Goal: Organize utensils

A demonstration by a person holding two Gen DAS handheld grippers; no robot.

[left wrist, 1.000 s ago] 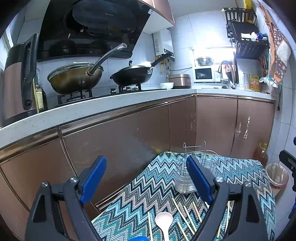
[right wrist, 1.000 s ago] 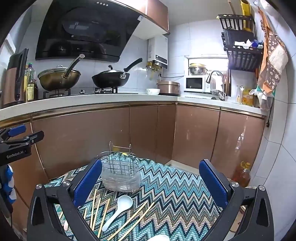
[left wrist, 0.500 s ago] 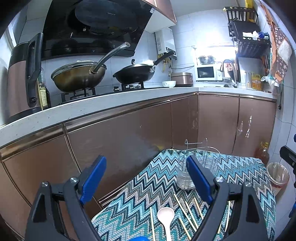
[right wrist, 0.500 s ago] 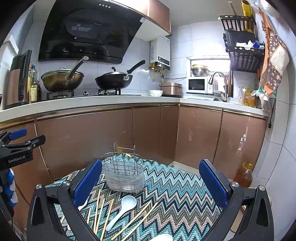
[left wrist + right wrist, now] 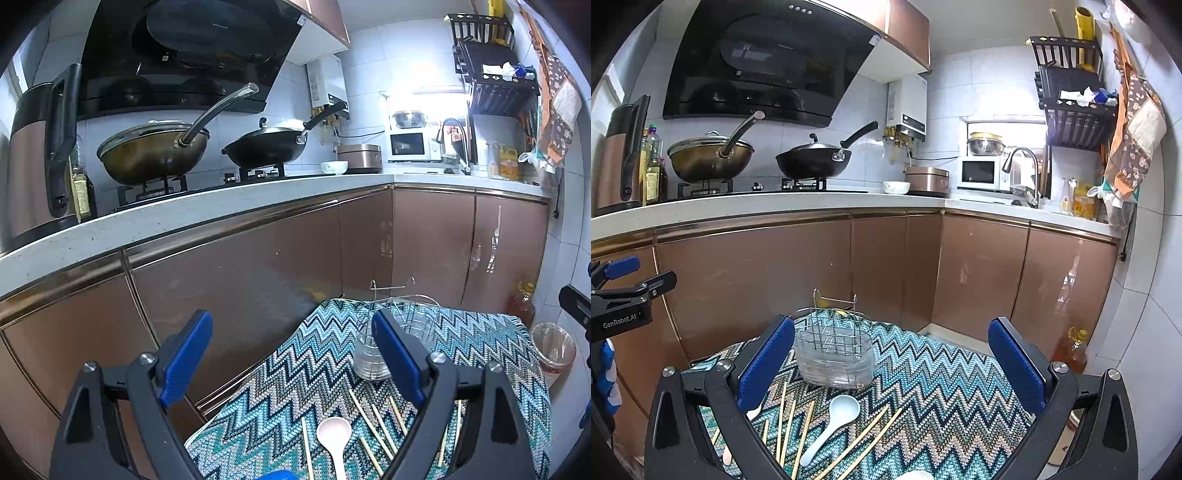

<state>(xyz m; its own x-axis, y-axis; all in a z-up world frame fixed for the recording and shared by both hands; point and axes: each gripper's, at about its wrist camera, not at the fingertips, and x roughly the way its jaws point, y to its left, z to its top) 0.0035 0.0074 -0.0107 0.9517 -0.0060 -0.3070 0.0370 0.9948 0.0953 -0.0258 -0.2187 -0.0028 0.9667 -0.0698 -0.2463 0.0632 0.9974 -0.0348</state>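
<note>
Left gripper (image 5: 291,354) wide, empty. Right gripper (image 5: 892,360) wide, empty. Wire utensil holder (image 5: 834,350) frame centre on zigzag cloth (image 5: 942,387); white spoon (image 5: 833,421) and chopsticks (image 5: 864,439) below it.

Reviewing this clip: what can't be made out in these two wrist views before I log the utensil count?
- Chopsticks: right wrist view, several run under the right gripper frame or off the bottom edge, so no firm count.
- Second spoon: cut off by the bottom edge.
- Utensil holder: left wrist view, partly behind the left gripper finger.
- Holder contents: not clear in either view.
</note>
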